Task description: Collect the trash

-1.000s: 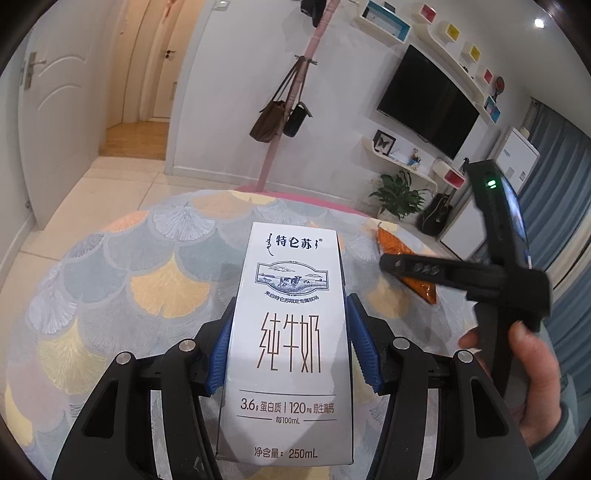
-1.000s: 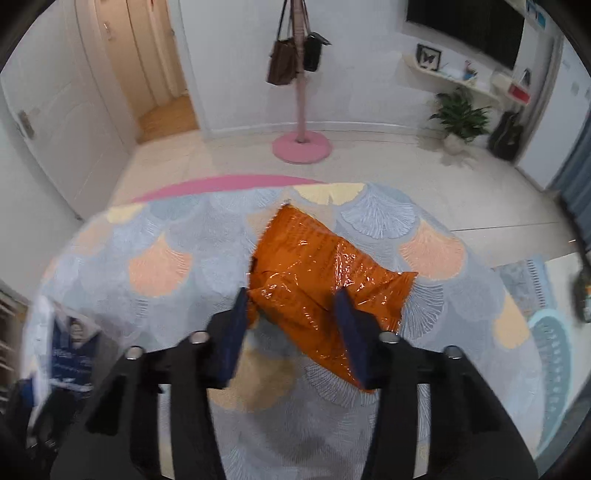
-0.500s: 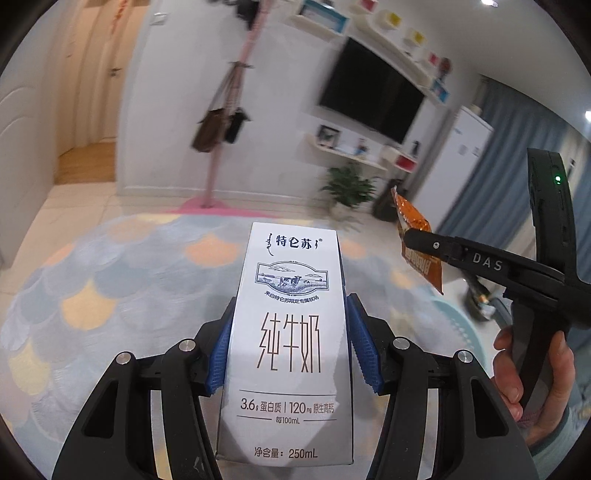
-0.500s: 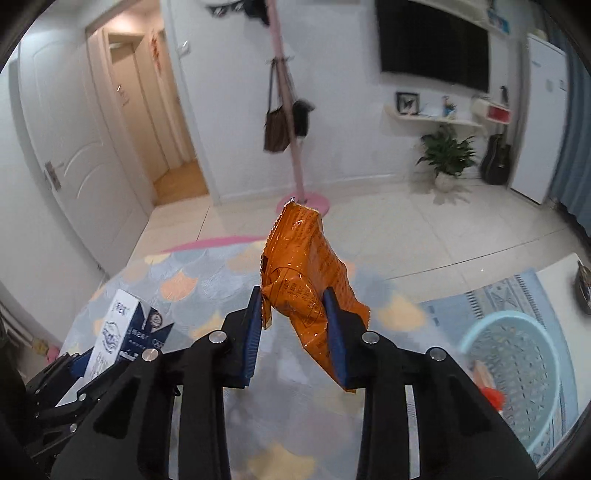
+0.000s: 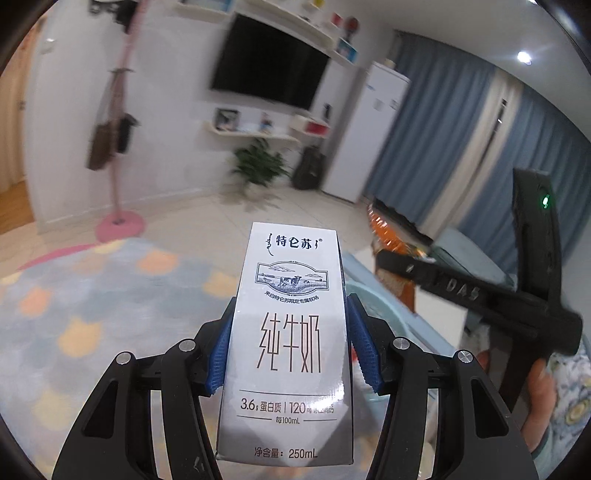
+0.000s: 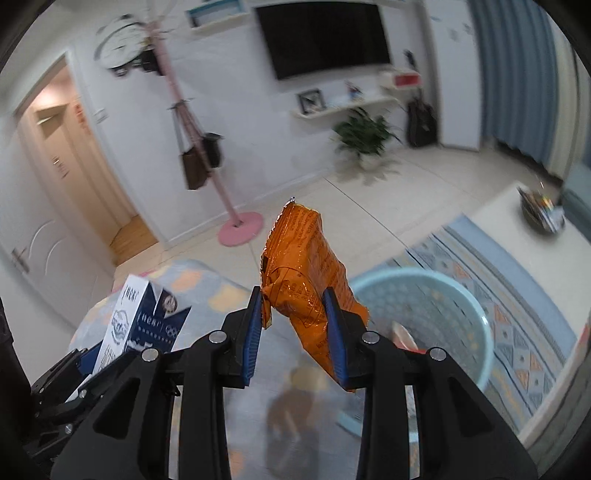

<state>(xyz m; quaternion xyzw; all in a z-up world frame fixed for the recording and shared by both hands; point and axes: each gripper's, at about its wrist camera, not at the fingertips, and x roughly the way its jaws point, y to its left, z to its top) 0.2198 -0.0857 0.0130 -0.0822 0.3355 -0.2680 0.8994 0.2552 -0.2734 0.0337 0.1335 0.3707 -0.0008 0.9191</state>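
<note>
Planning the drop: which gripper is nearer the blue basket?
Right. The right gripper, holding the orange wrapper, is beside the basket rim. The left gripper, with the milk carton, is farther off, on the right gripper's far side.

white walls, a black tv (image 6: 325,35) above a shelf (image 6: 341,107), a plant (image 6: 364,138), a pink coat stand (image 6: 207,155) with bags, blue curtains (image 5: 461,140), pale tiled floor (image 6: 424,184), a scalloped rug (image 5: 92,295)

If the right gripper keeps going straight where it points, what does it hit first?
Probably the light blue basket, just right of the orange snack bag the right gripper holds; otherwise the rug beside it. Depth is unclear.
</note>
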